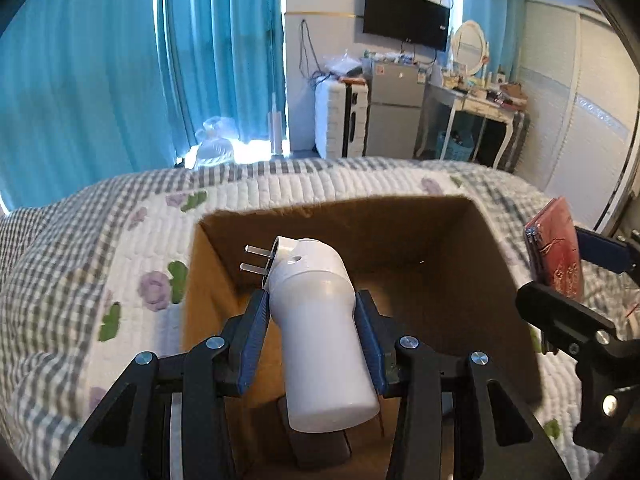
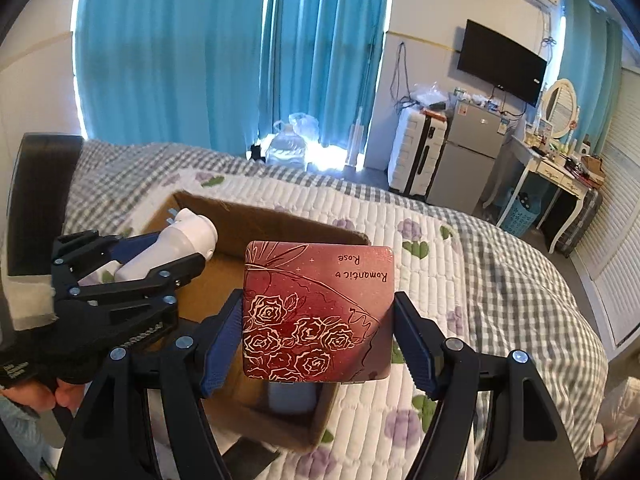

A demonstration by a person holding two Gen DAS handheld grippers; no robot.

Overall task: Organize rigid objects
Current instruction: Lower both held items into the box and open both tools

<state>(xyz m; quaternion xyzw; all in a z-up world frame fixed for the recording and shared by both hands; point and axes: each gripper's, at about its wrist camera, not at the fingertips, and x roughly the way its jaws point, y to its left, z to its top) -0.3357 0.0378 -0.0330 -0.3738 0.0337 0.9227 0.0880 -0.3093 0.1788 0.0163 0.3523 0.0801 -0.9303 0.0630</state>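
Plug-in white device (image 1: 320, 336) sits pinched between my left gripper (image 1: 316, 332) pads, which press its flared body from 9 and 3 o'clock; the grip falls at the waist, presumably so the heavier round base hangs toward me and the angled head with its two flat metal prongs points away at 11 o'clock, clear of the pads. My right gripper (image 2: 320, 344) has its fingers closed onto the side edges of a red tin (image 2: 318, 312), flat face toward the camera, so the broad lid stays visible and the thin sides take the clamping force. The tin is square with rounded corners, printed with outlined roses and the inverted words "Romantic Rose". Both items hang above the open cardboard box (image 1: 404, 236), which rests on the quilted bedspread (image 1: 132, 248); I judge this the staging position for lowering each one inside. A dark item lies on the box floor at 6 o'clock, unidentifiable.
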